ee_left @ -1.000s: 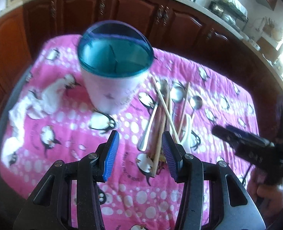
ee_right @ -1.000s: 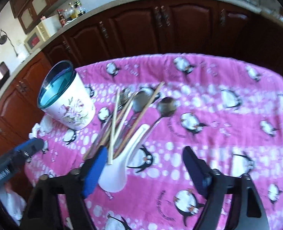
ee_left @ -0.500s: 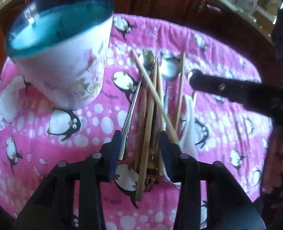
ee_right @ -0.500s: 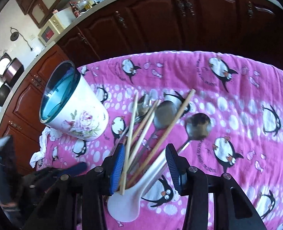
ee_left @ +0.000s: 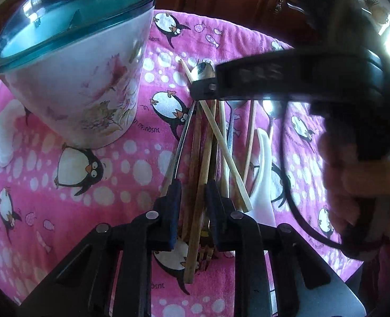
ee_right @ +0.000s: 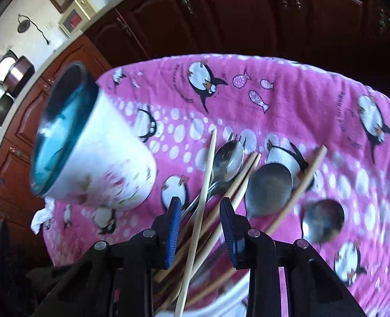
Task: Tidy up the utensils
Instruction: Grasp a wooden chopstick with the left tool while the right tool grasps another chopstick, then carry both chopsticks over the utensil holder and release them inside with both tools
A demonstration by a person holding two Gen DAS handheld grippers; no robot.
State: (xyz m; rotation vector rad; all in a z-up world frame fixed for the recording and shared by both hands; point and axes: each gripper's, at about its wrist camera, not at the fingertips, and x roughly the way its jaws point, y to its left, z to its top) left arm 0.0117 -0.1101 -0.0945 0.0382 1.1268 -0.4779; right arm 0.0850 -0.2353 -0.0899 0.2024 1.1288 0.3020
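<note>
Utensils (ee_left: 210, 142) are piled on the pink penguin cloth (ee_left: 94, 206) covering the worktop, just beside the white floral holder (ee_left: 73, 79) with the teal rim. Brown chopsticks (ee_left: 195, 185) are sat between the left gripper (ee_left: 192, 200) jaws, which are closing. Pale chopsticks (ee_right: 203, 200) are framed by the right gripper (ee_right: 200, 219), also closing, no pressing seen yet.

**Cloth, wood, metal and plastic on the table**

The pink penguin cloth (ee_left: 110, 185) looks soft, fuzzy and matt. The chopsticks (ee_left: 222, 142) are pale, dull wood or bamboo. The spoons (ee_right: 270, 187) are polished metal with a mirror sheen. The white scoop (ee_left: 263, 174) is smooth, glossy plastic or ceramic. The flowered holder (ee_left: 81, 89) is smooth, with a shiny translucent teal rim.
</note>
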